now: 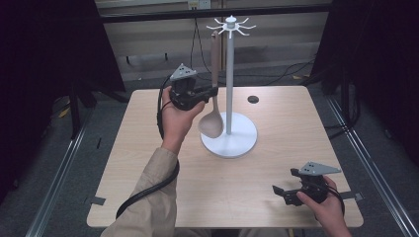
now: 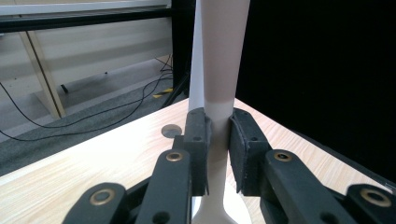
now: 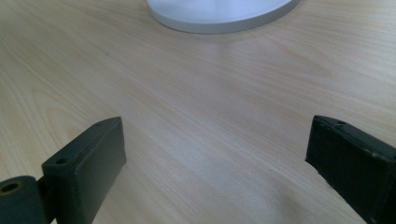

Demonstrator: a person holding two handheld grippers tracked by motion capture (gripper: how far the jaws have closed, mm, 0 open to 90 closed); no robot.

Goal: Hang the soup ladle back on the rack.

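Left gripper view, your left gripper (image 2: 218, 154) pinching the spoon (image 2: 219, 70) handle upright beside the white stand (image 1: 230, 89), right gripper (image 1: 282, 192) spread wide, low over the worktop (image 1: 276, 123).

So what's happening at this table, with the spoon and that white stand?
A person holds a gripper in each hand. The left gripper is clamped on the handle of a beige spoon, which hangs upright beside the pole of the white hook stand, its top up by the hooks. The right gripper rests open, low over the wooden table, holding nothing.
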